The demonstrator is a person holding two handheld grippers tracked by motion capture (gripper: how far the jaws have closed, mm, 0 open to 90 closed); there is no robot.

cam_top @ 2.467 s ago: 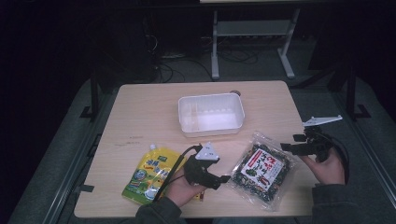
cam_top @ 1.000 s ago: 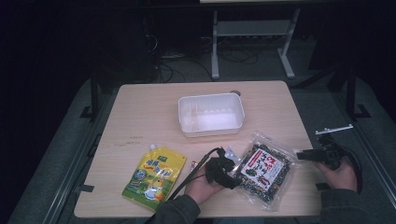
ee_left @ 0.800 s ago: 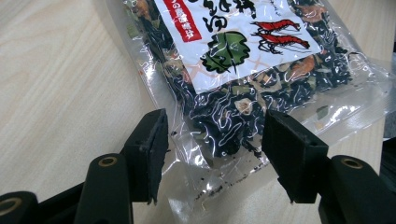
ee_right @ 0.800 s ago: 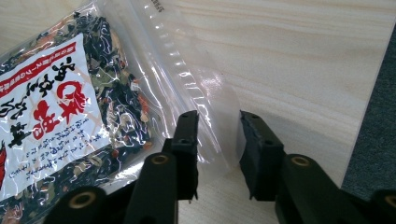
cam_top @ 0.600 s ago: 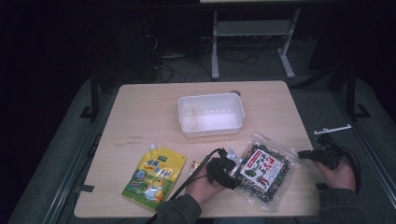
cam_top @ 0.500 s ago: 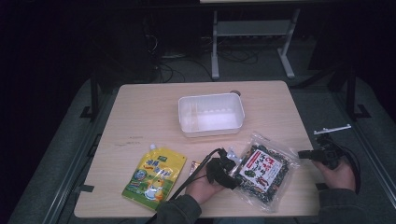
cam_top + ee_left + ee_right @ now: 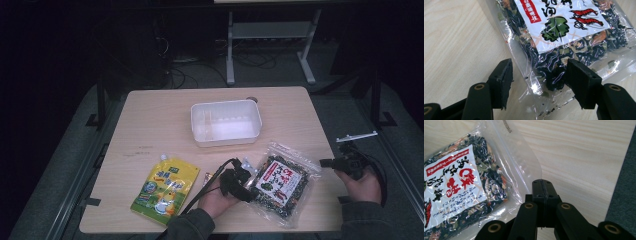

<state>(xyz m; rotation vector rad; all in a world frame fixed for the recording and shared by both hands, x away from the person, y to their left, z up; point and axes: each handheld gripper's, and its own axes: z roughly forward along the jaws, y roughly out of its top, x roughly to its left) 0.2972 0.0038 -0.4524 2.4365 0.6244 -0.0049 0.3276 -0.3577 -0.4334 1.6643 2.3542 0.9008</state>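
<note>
A clear bag of dark dried seaweed (image 7: 281, 184) with a white and red label lies flat near the table's front right. My left gripper (image 7: 250, 191) is at the bag's left edge. In the left gripper view its jaws (image 7: 541, 77) stand open astride a corner of the bag (image 7: 564, 30), one pad on the bare table and the other over the plastic. At the table's right edge, my right gripper (image 7: 324, 162) points at the bag's right corner. Its jaws (image 7: 541, 182) have just closed together at the bag's (image 7: 461, 190) clear rim. I see no film between them.
An empty white plastic tub (image 7: 226, 123) stands at the middle of the wooden table (image 7: 160, 115). A yellow spouted pouch (image 7: 165, 190) lies at the front left. The table's right edge drops to grey floor (image 7: 624, 182) beside my right gripper.
Since the earliest frame my left hand has slid right from beside the pouch to the bag's edge. My right gripper has dropped and levelled toward the bag. Little has moved in the last second.
</note>
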